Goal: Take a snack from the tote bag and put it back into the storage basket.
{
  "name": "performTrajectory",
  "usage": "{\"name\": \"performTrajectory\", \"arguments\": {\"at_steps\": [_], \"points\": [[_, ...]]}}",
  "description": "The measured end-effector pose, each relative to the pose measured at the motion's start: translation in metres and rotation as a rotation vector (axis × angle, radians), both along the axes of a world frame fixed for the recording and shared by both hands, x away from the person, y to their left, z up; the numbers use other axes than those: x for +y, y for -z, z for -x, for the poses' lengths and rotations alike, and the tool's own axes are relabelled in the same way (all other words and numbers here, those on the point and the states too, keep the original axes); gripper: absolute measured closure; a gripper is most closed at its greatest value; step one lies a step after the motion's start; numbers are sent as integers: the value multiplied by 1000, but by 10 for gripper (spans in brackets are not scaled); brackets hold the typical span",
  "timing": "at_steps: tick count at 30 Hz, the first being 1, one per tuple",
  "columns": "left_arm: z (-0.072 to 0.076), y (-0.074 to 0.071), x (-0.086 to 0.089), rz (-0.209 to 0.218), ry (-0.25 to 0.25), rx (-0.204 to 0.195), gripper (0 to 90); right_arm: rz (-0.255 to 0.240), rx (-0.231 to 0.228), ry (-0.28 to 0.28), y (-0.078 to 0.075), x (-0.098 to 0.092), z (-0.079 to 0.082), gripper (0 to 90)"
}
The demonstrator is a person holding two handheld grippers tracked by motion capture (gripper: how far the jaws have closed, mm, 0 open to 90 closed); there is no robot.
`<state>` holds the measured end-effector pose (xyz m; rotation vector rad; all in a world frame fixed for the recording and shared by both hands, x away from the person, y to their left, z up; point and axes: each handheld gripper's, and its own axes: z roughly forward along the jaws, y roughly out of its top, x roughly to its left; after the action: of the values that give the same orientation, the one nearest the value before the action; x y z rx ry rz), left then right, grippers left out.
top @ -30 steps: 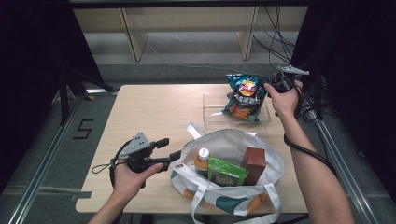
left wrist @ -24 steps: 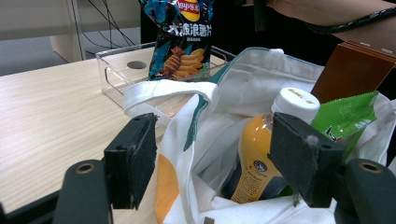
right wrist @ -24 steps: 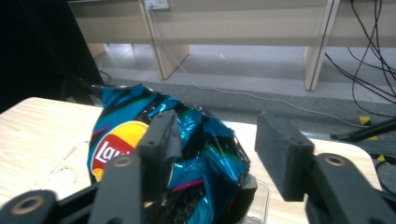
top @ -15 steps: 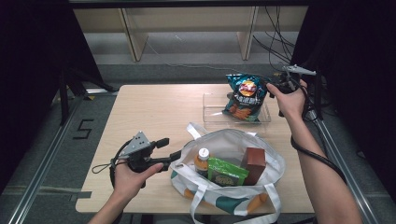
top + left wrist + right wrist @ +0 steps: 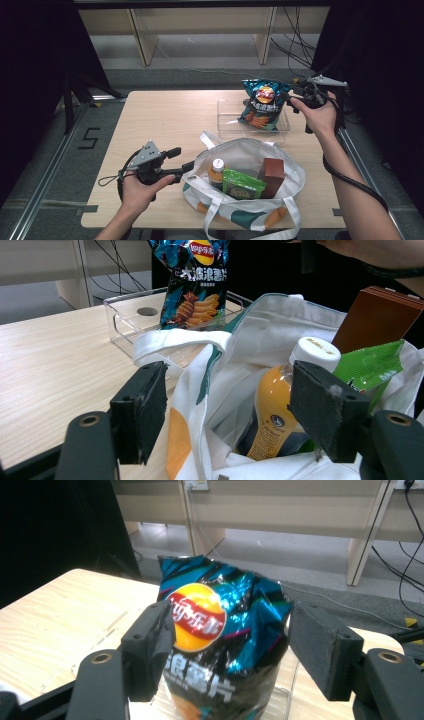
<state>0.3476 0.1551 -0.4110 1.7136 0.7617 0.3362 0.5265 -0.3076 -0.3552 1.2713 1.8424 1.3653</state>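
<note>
Resting low on the pale wooden counter [image 5: 165, 120], left gripper [image 5: 181, 159] in a fist with forearm up from the near edge, level, jaws apart and empty, aimed at the rim of the white fabric tote bag [image 5: 280, 165] just beside. Raised at the far right edge, right gripper [image 5: 289, 96] on a bent wrist, jaws just opened wide, flanking without pressing the blue foil crisp packet [image 5: 261, 104], upright in the clear plastic tray [image 5: 227, 122].
</note>
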Motion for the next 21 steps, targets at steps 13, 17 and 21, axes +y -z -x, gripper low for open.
{"name": "performTrajectory", "arguments": {"at_steps": [13,17,21], "points": [[0,1,-1,9,2,1,307,12,-4,-46,0,-6,34,366],[0,1,-2,-3,2,3,308,-8,-17,-72,2,-7,47,381],[1,0,-3,-1,2,1,307,0,-11,-93,2,-7,58,391]]}}
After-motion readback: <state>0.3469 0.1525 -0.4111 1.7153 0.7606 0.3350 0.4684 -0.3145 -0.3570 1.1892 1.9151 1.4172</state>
